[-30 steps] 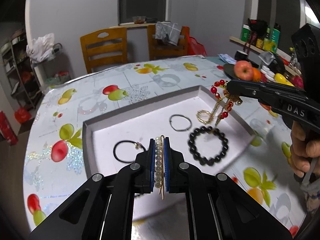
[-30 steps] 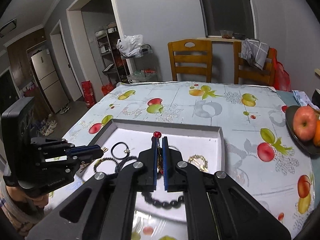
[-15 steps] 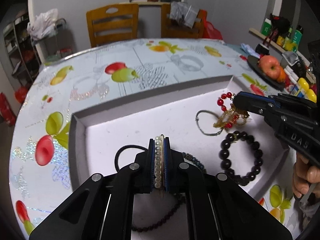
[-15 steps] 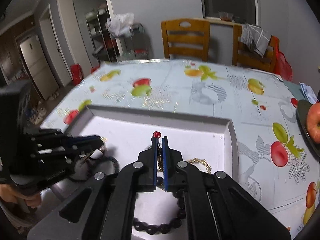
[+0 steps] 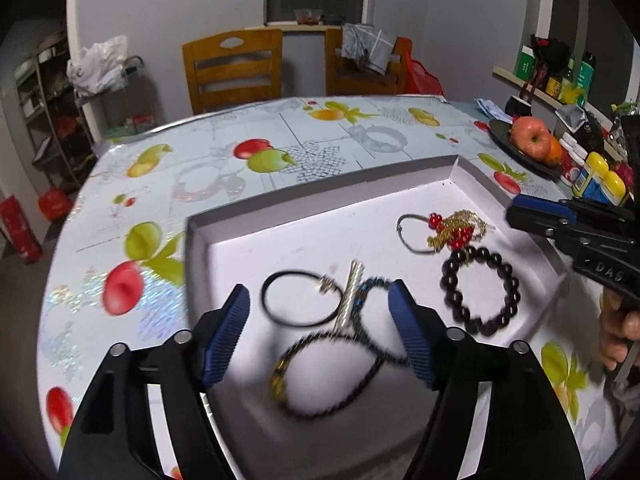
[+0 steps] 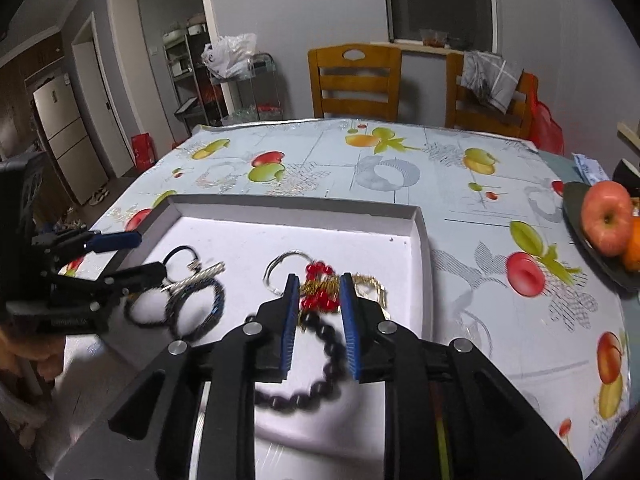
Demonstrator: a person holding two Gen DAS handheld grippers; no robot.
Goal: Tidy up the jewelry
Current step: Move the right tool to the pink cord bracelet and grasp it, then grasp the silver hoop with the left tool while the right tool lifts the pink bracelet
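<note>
A white tray (image 5: 320,208) on the fruit-print table holds the jewelry. My left gripper (image 5: 320,304) is open above the tray; a pearl strand (image 5: 351,296) lies below it across a black hair tie (image 5: 298,300) and a dark beaded necklace (image 5: 332,364). My right gripper (image 6: 320,290) is open above a red-bead and gold chain piece (image 6: 320,286), which also shows in the left wrist view (image 5: 454,230). A black bead bracelet (image 5: 480,288) and a thin ring bangle (image 5: 412,232) lie beside it.
A dark plate with an apple and orange (image 6: 608,224) stands at the table's right edge. Bottles (image 5: 596,176) stand beyond it. Two wooden chairs (image 6: 356,80) are at the far side. The tray's raised rim (image 6: 296,204) surrounds the jewelry.
Both grippers have opened. The pearl strand has dropped from the left gripper into the tray, and the red-bead and gold chain piece has dropped from the right gripper.
</note>
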